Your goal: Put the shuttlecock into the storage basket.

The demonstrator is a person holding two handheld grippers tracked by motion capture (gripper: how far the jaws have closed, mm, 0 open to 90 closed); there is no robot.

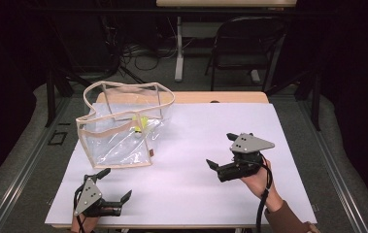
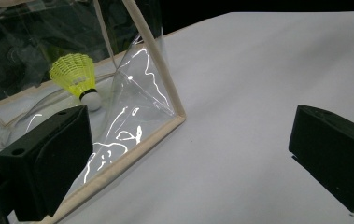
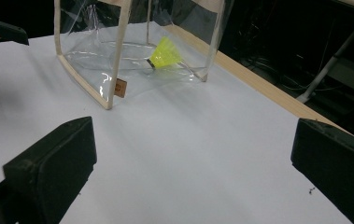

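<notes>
Your left gripper point(image 1: 113, 186) sits at the lower left of the high view, low over the white sheet point(image 1: 196, 194), with its two black jaws spread wide and nothing between them. Your right gripper point(image 1: 223, 151) is at the centre right of that view, also released, its jaws apart and empty, with the grey three-cornered plate on top.

The clear plastic bag point(image 1: 118, 141) stands at the upper left of the sheet. It is a soft, see-through pouch with glossy, wrinkled walls that catch white glints, and every edge is trimmed with a flat beige band. Its top rim is open and wavy, and a small brown tag hangs at its lower right corner in the high view. In your left gripper view the bag point(image 2: 132, 121) fills the upper left, one beige-edged corner coming down just beside the near jaw. In your right gripper view the bag point(image 3: 86, 51) stands at the top centre, well apart from both jaws.

Inside the bag lies a shuttlecock point(image 1: 140, 124) with a neon yellow ribbed plastic skirt and a small round white head. In your left gripper view the shuttlecock point(image 2: 74, 74) rests on the bag's floor, tilted, its long axis running from the flared skirt at the upper left down to the head at the lower right. In your right gripper view the shuttlecock point(image 3: 165, 53) shows its cone widening toward the upper right.
</notes>
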